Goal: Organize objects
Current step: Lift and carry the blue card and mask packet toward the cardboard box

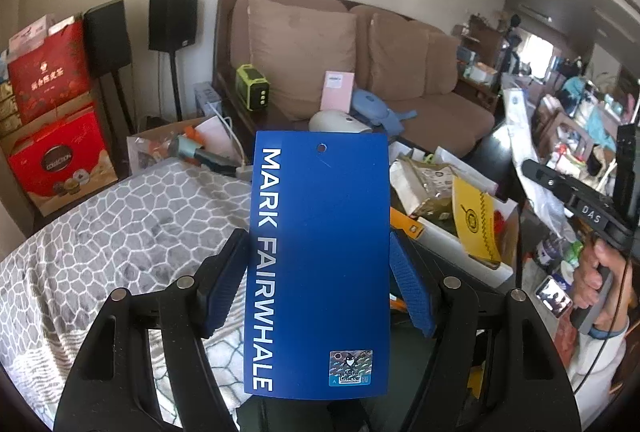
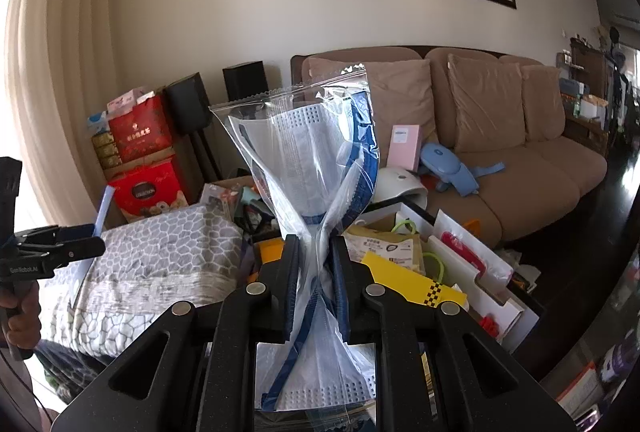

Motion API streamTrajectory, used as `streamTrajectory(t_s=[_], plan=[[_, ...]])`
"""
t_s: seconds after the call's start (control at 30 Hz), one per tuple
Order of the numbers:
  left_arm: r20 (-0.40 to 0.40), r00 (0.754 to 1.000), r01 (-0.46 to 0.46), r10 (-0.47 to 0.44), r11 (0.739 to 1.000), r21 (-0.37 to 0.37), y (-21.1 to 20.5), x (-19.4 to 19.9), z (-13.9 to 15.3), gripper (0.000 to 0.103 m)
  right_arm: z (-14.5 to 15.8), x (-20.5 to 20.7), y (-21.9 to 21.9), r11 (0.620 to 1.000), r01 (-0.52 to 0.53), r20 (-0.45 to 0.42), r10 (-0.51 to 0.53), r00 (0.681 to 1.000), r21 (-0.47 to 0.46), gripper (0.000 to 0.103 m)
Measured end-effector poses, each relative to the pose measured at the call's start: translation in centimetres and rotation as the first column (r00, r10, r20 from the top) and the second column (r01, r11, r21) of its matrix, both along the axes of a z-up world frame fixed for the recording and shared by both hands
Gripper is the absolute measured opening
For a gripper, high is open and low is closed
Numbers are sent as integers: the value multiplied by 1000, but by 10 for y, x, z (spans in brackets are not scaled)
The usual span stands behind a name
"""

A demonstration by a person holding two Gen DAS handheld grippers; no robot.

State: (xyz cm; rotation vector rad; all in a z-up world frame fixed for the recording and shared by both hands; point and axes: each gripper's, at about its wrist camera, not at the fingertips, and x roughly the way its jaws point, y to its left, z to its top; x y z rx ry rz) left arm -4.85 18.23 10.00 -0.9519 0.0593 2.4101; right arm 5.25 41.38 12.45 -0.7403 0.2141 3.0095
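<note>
above the cluttered table: we hold both items in the air.
left gripper (image 1: 320, 288): clamped on the blue card (image 1: 318, 264).
right gripper (image 2: 316, 288): pinching the mask bag (image 2: 308, 160) at its waist.
risk: the slick bag could slide out; the card could pivot.
in the way: the open box (image 2: 460, 256) at four o'clock is already crowded.

Two speakers (image 1: 173, 21), three sofa cushions (image 1: 300, 58).

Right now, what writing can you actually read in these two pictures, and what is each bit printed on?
"MARK FAIRWHALE": blue card in the left gripper.
"DAS": the right gripper's black body.
"COLLECTION": lower red gift box.
"Gen Robot.AI", faint: the left gripper's body, right wrist view.
Too small or blurred: hologram sticker, yellow card, pink box.
</note>
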Motion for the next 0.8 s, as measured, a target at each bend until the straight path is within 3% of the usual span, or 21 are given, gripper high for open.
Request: streamTrajectory(t_s=[0.8], plan=[[-33, 998, 54, -54, 998, -12, 37, 3, 14, 68, 7, 9, 18, 999, 46, -8, -46, 999, -22, 17]])
